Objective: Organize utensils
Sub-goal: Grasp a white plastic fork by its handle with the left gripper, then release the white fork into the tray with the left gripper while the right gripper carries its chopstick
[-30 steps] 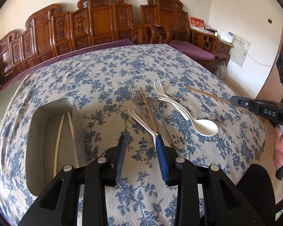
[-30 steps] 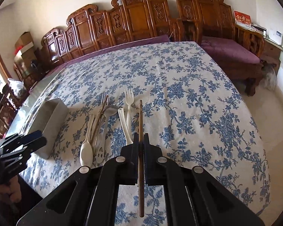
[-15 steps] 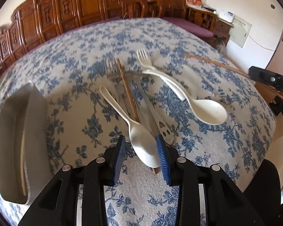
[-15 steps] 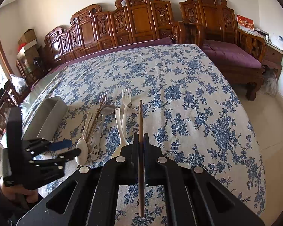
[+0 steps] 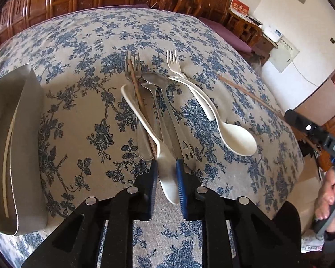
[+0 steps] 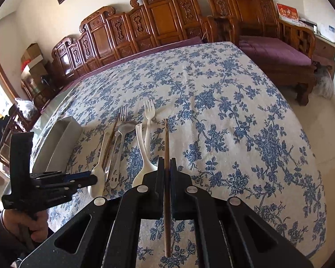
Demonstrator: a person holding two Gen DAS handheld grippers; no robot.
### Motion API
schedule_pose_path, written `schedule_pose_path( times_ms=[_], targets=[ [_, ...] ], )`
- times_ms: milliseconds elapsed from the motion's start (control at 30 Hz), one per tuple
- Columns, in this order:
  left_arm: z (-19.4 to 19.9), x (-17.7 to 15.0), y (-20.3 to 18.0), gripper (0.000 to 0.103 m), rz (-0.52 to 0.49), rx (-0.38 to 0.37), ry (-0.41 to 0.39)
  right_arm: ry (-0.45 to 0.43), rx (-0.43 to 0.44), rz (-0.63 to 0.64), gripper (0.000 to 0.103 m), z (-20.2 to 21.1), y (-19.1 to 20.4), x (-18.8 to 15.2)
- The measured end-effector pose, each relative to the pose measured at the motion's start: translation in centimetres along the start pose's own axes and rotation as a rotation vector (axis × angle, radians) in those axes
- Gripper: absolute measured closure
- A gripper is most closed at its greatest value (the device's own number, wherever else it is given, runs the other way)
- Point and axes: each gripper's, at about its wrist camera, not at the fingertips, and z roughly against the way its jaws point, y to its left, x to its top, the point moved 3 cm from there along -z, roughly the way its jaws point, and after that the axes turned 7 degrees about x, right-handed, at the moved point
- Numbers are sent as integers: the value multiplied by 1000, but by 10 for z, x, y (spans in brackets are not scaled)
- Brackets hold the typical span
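Note:
A pile of utensils lies on the floral tablecloth: a metal fork [image 5: 131, 67], a metal spoon [image 5: 155, 80], a brown chopstick [image 5: 140, 98], a white plastic fork [image 5: 174, 62] and two white plastic spoons. My left gripper [image 5: 166, 174] is around the bowl of the nearer white spoon [image 5: 167, 178], jaws narrowly apart, blue pad at its edge. It shows in the right wrist view [image 6: 87, 179] too. My right gripper [image 6: 166, 167] is shut on a brown chopstick [image 6: 166, 147], held above the cloth. The second white spoon [image 5: 236, 136] lies to the right.
A metal tray [image 5: 31, 102] with pale chopsticks [image 5: 7, 143] inside stands at the left table edge. Carved wooden chairs [image 6: 163, 20] line the far side. A purple-cushioned bench [image 6: 277, 49] stands at the right. The table's near edge is just below both grippers.
My left gripper has moved forward and down onto the pile, and its jaws have narrowed around the white spoon's bowl. My right gripper has kept hold of the chopstick, nearly still.

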Motion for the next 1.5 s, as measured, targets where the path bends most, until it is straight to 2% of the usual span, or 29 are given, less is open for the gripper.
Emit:
schedule_pose_path(
  times_ms=[100,167,200,367,733,967,1100,1333,1500],
  targets=[
    [1,3,-2,93,-8,4,7,8,7,-11,97,-2,-1,-2],
    [3,3,-2,101,-12,11,16,12,15,-21,97,-3,-2,-4],
    [5,3,-2,102,-13,15,19,13,18,-22,97,-3,-2,-4],
    [15,4,0,102,-16,37,26,23,34,-32,97,-6,-2,-6],
    [78,17,6,102,-106,112,-52,8,74,11,97,2,25,-6],
    [117,19,34,102,-125,151,-73,-19,102,36,97,8,57,8],
    [132,19,53,102,-148,194,-88,-13,124,59,97,9,77,26],
    [146,19,91,102,-66,189,-105,-5,140,140,97,2,113,52],
    [137,14,118,102,-33,213,-89,15,155,176,97,-12,137,54]
  ],
)
